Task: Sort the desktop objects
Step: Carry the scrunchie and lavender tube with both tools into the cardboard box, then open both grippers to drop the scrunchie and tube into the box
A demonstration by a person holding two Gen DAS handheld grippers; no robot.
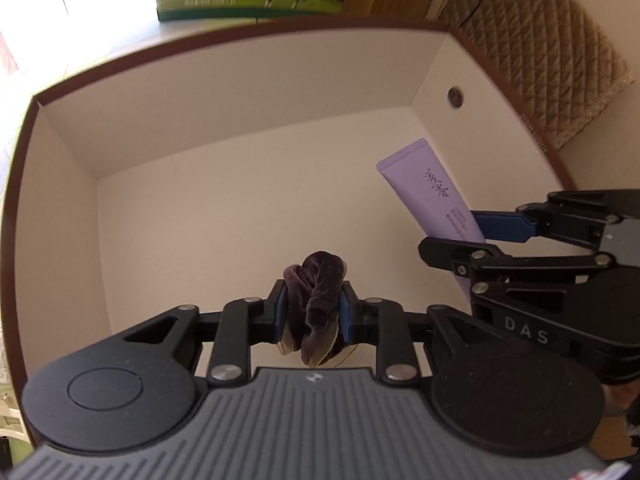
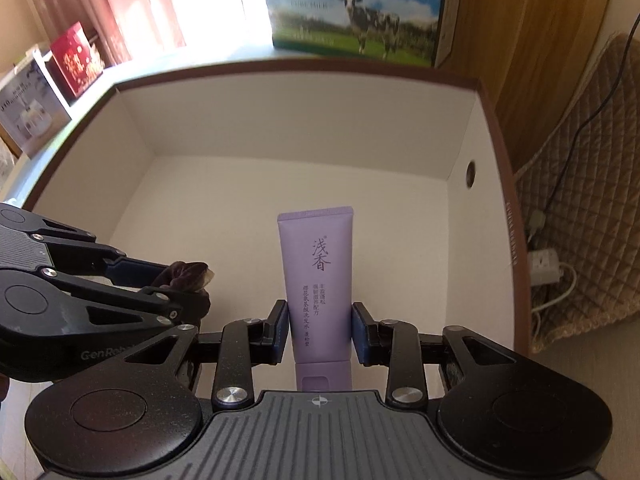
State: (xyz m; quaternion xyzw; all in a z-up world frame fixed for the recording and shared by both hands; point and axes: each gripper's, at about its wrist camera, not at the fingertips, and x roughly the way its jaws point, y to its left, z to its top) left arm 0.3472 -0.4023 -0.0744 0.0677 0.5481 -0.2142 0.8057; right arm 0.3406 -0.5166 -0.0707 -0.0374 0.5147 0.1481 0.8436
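Daylight floods in from the far left, blowing out the window (image 2: 224, 4) behind the curtain (image 2: 100, 4) to white glare, while the box (image 1: 240, 92) stays softly and evenly lit, sharp at centre, bent and blurred toward the edges.

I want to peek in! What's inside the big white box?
The box looks bare. Above its floor, jaws hold a purple tube and a dark velvet scrunchie. The floor nearest the cameras is hidden.
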